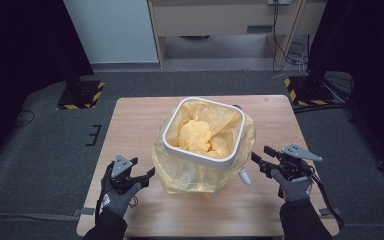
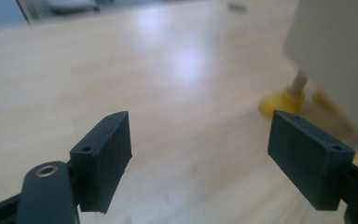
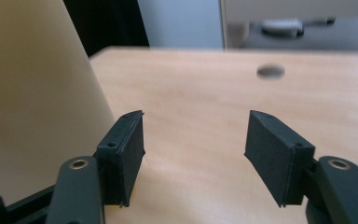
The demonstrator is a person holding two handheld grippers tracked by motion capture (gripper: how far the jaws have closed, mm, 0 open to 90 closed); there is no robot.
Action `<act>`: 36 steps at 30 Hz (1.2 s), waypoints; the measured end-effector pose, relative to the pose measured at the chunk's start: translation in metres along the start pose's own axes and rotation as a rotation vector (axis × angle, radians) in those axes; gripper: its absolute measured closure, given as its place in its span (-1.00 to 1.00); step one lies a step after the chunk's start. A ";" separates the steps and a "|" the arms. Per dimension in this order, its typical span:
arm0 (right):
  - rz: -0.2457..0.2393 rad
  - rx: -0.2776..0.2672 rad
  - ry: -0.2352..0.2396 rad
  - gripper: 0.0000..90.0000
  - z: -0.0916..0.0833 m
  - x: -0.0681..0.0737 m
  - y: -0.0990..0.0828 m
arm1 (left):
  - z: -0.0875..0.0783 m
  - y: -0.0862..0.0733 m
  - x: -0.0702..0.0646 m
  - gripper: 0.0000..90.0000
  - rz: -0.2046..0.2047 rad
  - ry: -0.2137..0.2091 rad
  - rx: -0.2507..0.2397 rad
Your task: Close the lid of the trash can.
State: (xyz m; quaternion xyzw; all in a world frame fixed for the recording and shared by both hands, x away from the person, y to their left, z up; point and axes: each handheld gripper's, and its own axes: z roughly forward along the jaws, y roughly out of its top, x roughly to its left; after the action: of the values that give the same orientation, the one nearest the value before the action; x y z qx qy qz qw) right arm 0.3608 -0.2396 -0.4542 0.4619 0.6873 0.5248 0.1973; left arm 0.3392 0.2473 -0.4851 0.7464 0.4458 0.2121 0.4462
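With both tools wide open and empty, left tool (image 1: 146, 175) & right tool (image 1: 255, 154) flank the bin (image 1: 203, 131) so you can grab its bag (image 1: 180, 172) from both sides imo.

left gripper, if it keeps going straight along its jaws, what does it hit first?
Probably the yellow bag draped down the white bin. In the high view the left gripper, jaws open and empty, points right toward it. Its own view shows bare table straight ahead, the bin off to the right, so it may slip past.

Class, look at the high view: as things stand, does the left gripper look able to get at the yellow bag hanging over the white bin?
Probably yes. The left gripper is open beside the yellow bag, with nothing but bare table between them, and the bag's skirt hangs loose outside the white bin.
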 end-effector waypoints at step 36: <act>-0.009 0.302 -0.290 -0.45 -0.021 -0.076 -0.066 | 0.001 -0.043 0.071 -0.70 0.030 0.090 0.288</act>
State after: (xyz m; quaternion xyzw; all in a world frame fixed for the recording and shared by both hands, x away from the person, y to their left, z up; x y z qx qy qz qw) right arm 0.3537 -0.3163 -0.5224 0.5537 0.7246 0.3430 0.2251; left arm 0.3558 0.3158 -0.5282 0.7990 0.4801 0.1857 0.3108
